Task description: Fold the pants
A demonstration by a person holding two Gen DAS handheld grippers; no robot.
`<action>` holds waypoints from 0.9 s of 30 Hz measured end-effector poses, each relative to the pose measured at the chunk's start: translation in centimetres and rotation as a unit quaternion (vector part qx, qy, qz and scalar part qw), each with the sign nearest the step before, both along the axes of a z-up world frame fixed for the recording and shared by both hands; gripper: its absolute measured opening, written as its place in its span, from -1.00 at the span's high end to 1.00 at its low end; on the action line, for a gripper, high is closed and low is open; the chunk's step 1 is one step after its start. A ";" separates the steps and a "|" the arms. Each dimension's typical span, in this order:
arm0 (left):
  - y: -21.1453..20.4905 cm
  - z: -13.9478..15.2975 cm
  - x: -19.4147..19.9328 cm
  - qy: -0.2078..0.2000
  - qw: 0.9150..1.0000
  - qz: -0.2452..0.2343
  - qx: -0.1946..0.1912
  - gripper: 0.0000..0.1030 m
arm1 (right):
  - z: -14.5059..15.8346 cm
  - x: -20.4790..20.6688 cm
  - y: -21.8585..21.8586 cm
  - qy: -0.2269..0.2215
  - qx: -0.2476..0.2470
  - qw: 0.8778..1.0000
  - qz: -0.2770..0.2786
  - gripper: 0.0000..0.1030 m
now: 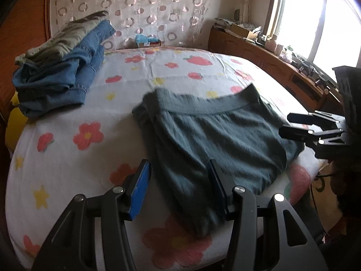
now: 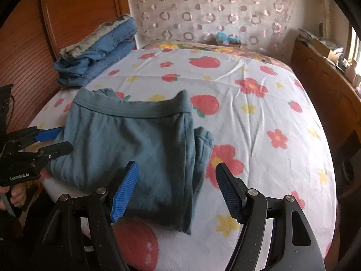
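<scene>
Dark teal pants (image 1: 216, 135) lie folded on the flowered bed sheet (image 1: 67, 158), waistband toward the headboard; they also show in the right wrist view (image 2: 135, 140). My left gripper (image 1: 179, 176) is open and empty, just above the near left edge of the pants. My right gripper (image 2: 177, 176) is open and empty over the near right edge. Each gripper shows in the other's view: the right one (image 1: 291, 124) at the pants' right side, the left one (image 2: 61, 140) at their left side, both open.
A pile of blue jeans and an olive garment (image 1: 61, 67) lies at the far left of the bed, also in the right wrist view (image 2: 97, 54). A wooden wardrobe (image 2: 29, 56) stands left, a cluttered wooden cabinet (image 1: 270, 61) under the window right.
</scene>
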State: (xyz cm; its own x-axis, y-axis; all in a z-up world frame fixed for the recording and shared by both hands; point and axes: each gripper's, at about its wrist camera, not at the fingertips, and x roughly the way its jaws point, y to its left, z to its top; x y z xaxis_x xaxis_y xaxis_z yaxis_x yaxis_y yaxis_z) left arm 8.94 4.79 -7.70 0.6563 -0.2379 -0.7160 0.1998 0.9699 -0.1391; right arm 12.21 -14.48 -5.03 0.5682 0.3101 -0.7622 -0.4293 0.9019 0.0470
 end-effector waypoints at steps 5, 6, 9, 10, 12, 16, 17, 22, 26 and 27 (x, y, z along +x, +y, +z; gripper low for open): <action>0.9 1.5 1.3 -0.009 1.000 0.008 -0.004 0.01 | 0.3 0.7 -0.2 0.001 0.004 1.000 -0.002 -0.41; 1.0 1.7 1.9 -0.008 1.000 0.010 -0.003 0.01 | 0.3 0.9 -0.4 0.005 0.009 1.000 -0.002 -0.41; 1.4 1.7 3.2 -0.002 1.000 0.010 -0.003 0.01 | 0.2 1.7 -0.6 0.014 0.013 1.000 -0.007 -0.41; 1.5 1.6 3.6 0.000 1.000 0.009 -0.003 0.01 | 0.2 1.8 -0.7 0.016 0.014 1.000 -0.005 -0.41; 1.7 1.5 4.5 0.008 1.000 0.008 -0.005 0.01 | 0.2 2.2 -0.7 0.020 0.016 1.000 -0.003 -0.41; 1.7 1.1 5.7 0.022 1.000 0.000 -0.010 0.01 | 0.0 2.8 -0.7 0.027 0.017 0.999 -0.003 -0.41; 1.6 1.0 6.0 0.026 1.000 -0.003 -0.011 0.01 | 0.0 3.0 -0.7 0.031 0.018 0.999 -0.004 -0.41; 1.5 0.4 7.3 0.047 0.999 -0.018 -0.013 0.01 | -0.2 3.4 -0.5 0.045 0.018 0.999 0.006 -0.28; 1.8 0.2 7.6 0.057 0.998 -0.025 -0.024 0.01 | -0.3 3.9 -0.1 0.051 0.011 0.999 0.011 -0.09; 1.8 0.2 7.6 0.057 0.998 -0.027 -0.026 0.01 | -0.4 4.0 0.0 0.053 0.010 0.998 0.012 -0.08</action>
State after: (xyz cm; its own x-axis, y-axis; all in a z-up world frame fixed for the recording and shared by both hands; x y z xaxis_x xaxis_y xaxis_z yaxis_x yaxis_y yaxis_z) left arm 16.52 6.62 -7.48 0.5563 -0.3087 -0.7715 0.2309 0.9493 -0.2133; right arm 16.25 -14.50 -5.42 0.4768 0.3391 -0.8109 -0.4433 0.8894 0.1113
